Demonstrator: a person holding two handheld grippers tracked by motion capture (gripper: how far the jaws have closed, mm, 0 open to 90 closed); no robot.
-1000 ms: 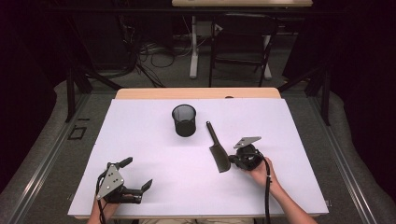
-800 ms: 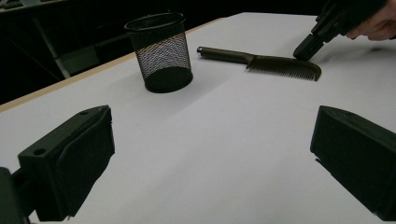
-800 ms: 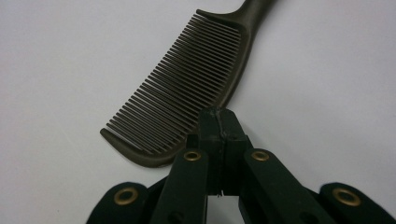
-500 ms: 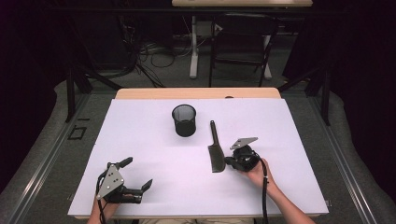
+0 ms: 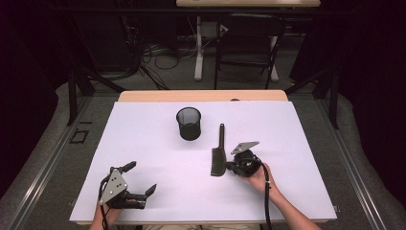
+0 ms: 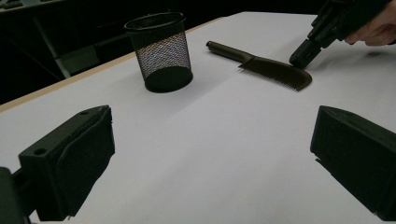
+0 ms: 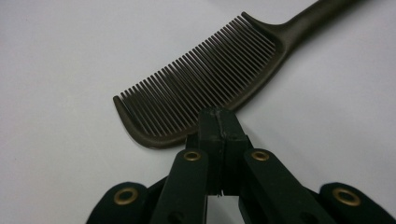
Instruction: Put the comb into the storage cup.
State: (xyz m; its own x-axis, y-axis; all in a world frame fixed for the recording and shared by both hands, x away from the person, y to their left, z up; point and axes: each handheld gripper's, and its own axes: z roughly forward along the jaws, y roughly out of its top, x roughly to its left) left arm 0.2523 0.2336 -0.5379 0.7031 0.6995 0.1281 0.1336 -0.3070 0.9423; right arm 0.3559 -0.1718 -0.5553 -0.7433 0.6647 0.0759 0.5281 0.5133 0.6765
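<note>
Black plastic comb (image 5: 218, 155), centre-right of the high view, looks light, stiff, flat: your right gripper (image 5: 233, 167), jaws pressed together, touches its spine; grip there.

dark room, white table (image 5: 143, 143), floor cables (image 5: 158, 55)

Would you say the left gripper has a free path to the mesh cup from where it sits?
Probably yes: bare table lies between the left gripper and the mesh cup; the comb lies off to one side.
</note>
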